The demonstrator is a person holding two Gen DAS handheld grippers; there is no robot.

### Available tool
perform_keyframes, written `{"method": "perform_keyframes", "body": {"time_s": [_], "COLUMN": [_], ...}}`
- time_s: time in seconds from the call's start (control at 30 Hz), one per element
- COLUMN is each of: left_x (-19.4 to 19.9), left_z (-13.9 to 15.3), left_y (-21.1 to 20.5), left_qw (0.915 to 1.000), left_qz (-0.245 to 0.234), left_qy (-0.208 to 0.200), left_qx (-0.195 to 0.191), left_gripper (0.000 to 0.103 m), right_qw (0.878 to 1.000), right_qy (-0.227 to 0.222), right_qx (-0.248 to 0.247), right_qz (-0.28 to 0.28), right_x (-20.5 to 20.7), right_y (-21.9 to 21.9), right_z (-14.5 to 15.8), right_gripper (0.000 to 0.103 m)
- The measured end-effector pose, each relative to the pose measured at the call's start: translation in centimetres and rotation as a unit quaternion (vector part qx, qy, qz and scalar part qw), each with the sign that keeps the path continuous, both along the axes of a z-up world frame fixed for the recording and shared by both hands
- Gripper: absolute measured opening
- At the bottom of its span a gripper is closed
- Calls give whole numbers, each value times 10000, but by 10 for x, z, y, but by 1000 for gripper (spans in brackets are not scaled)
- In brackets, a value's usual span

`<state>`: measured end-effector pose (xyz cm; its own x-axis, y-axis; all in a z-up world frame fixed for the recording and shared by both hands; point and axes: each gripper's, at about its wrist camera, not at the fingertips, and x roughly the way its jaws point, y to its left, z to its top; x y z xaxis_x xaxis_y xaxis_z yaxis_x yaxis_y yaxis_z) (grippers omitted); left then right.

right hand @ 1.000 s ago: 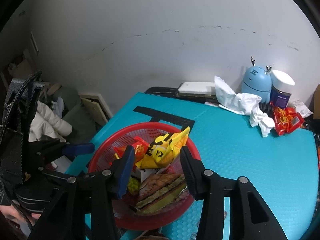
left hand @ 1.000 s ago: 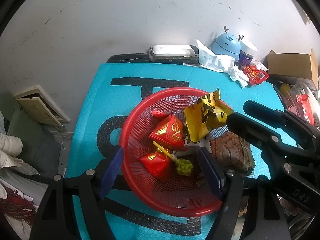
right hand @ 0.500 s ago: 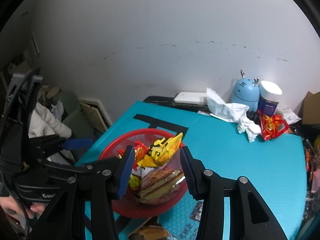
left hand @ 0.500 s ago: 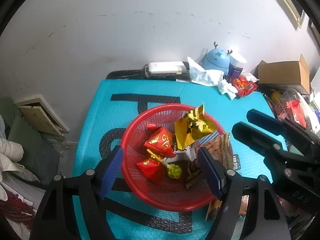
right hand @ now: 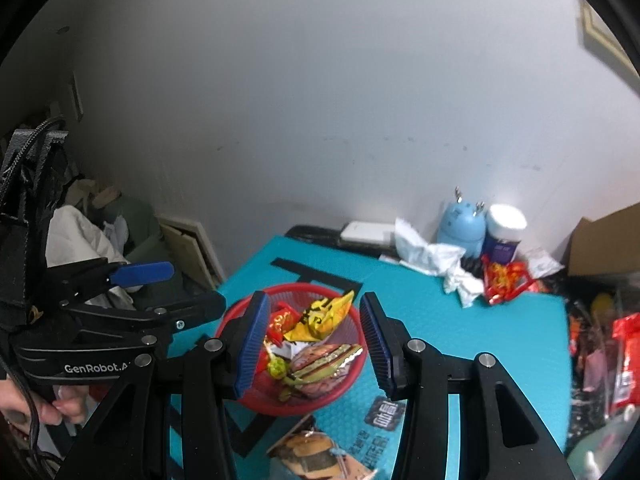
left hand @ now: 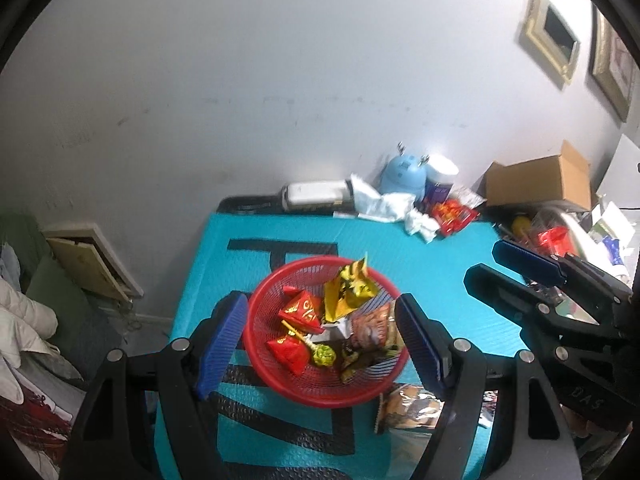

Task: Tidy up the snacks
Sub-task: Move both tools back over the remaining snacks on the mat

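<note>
A red mesh basket stands on the teal mat. It holds a yellow packet, two red packets, a green lollipop and a brown wafer packet. My left gripper hovers open above the basket's near side with nothing in it. To its right my right gripper also hangs open and empty over the basket. A burger-print packet lies on the mat in front of the basket.
Along the back wall are a white device, crumpled tissues, a blue antlered gadget, a white-lidded jar and red sweets. A cardboard box and clutter crowd the right. A dark packet lies near the front.
Both grippers have lifted up and drawn back from the basket, which now looks smaller and farther. The snacks stay in the basket. The packet on the mat has come into view.
</note>
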<state>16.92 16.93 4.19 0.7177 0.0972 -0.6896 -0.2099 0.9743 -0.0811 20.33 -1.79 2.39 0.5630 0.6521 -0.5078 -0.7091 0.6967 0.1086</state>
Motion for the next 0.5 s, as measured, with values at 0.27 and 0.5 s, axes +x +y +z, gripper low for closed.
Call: {"method": "perform_keyframes", "body": {"time_s": [0.27, 0.5], "left_x": [-38, -69], "left_z": [36, 55], "left_y": [-24, -47], "left_qw": [9986, 9957], "left_qz": [-134, -354], "left_qy": [-507, -857], "left_qx": [121, 36], "left_gripper": [75, 75], "right_qw": [9991, 9971], "right_qy": [-402, -657], "right_qx": [122, 250], "right_qz": [-104, -307], "right_x": [-40, -76], "right_y": [-24, -52], "right_z": [35, 56], "right_gripper": [51, 54]}}
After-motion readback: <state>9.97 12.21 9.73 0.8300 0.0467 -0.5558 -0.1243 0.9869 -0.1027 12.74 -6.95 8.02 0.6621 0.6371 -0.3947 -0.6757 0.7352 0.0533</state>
